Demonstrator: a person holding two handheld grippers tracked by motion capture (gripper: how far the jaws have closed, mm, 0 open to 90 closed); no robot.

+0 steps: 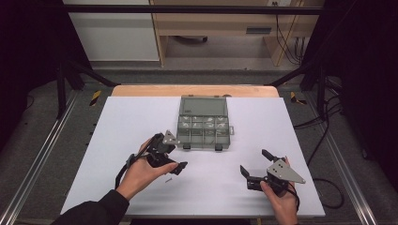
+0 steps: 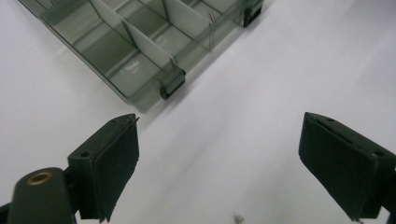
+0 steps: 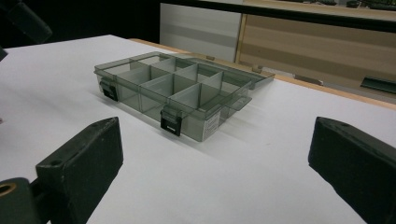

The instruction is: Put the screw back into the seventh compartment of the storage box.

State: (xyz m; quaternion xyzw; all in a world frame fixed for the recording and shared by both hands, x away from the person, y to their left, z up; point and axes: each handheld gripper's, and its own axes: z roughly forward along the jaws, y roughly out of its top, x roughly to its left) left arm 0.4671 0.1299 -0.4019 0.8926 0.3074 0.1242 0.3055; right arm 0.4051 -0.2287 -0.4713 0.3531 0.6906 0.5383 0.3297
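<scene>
At the white table [image 1: 141, 187], I hold a two-jaw gripper in each hand before a smoke-grey compartment box [image 1: 204, 130] that lies open, its lid folded flat toward the far edge. My left gripper [image 1: 174, 157] sits just beside the box's near-left corner, jaws spread wide with nothing between them; its own view shows bare tabletop in the gap and the box's black latch [image 2: 172, 85] just ahead. A small screw [image 1: 168, 178] lies loose on the table close by the left gripper, on my side of it — in the left gripper view it shows as a tiny metallic speck [image 2: 239, 217] at the bottom edge, between the jaws but touched by neither. My right gripper [image 1: 256, 168] rests well apart from the box, near the table's front-right — its jaws also stand apart and empty. From the right gripper view the box [image 3: 182, 88] sits ahead, its dividers upright, two black latches on its near wall.
</scene>
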